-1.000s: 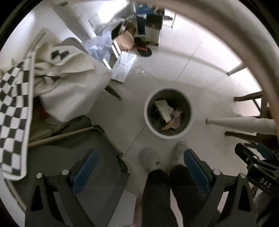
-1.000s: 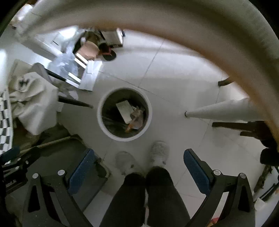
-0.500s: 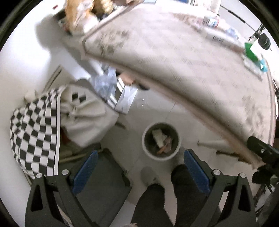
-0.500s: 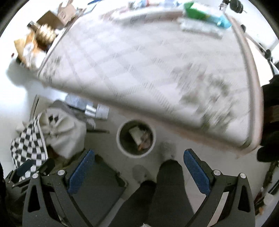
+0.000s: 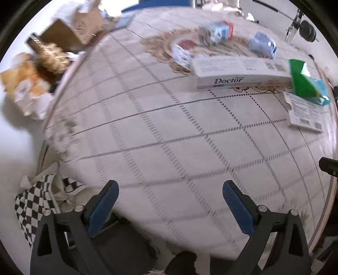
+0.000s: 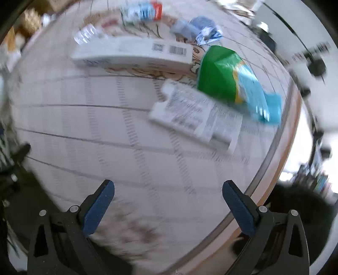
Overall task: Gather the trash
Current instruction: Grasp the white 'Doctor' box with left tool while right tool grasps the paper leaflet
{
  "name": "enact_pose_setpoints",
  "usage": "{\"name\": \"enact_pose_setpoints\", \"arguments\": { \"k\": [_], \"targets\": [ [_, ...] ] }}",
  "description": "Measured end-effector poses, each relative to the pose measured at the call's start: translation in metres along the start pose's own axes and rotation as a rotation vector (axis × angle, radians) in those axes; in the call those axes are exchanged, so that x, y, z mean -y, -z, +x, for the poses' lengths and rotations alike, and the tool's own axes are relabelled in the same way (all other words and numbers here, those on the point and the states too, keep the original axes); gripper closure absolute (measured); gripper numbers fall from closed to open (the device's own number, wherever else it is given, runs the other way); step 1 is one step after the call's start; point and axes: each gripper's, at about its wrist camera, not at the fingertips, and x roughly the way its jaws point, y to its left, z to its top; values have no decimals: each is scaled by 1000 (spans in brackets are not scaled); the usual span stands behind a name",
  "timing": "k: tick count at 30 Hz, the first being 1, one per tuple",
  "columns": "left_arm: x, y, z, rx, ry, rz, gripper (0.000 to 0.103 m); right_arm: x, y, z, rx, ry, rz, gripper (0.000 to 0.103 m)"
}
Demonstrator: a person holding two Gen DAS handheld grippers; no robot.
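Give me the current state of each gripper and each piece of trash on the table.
left gripper: open, empty, above the table
right gripper: open, empty
long white box: lying flat, untouched
green and blue bag: crumpled, resting partly on the flat white carton
flat white carton: flattened
plastic bottle: lying on its side
blue wrapper: crumpled

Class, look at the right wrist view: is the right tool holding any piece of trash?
No. The right tool is open and empty above the tablecloth, and the green and blue bag lies on the table beyond it.
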Motion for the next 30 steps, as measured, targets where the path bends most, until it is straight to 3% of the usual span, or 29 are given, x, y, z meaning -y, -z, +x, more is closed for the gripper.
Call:
{"name": "enact_pose_setpoints", "arguments": {
  "k": [4, 9, 12, 15, 18, 23, 26, 30],
  "targets": [
    [15, -23, 23, -51, -5, -23, 3, 14, -37, 33, -51, 59, -204, 0],
    [29, -36, 36, -86, -1, -44, 3, 17, -60, 60, -106, 37, -397, 0],
    [35, -40, 41, -100, -6, -32, 3, 22, -68, 74, -136, 24, -451, 0],
    [37, -43, 44, -109, -11, -16, 3, 32, -71, 78, -152, -42, -447, 0],
    [35, -46, 44, -109, -15, -2, 3, 43, -69, 78, -146, -72, -402, 4],
    [36, -59, 30, -83, -26, 65, 3, 72, -46, 80, -180, -121, -157, 7],
    [50, -74, 15, -35, -42, 192, 3, 98, -19, 79, -187, -195, 74, 7],
    [81, -103, 2, 31, -100, 451, 3, 141, 16, 80, -158, -258, 414, 8]
  ]
}}
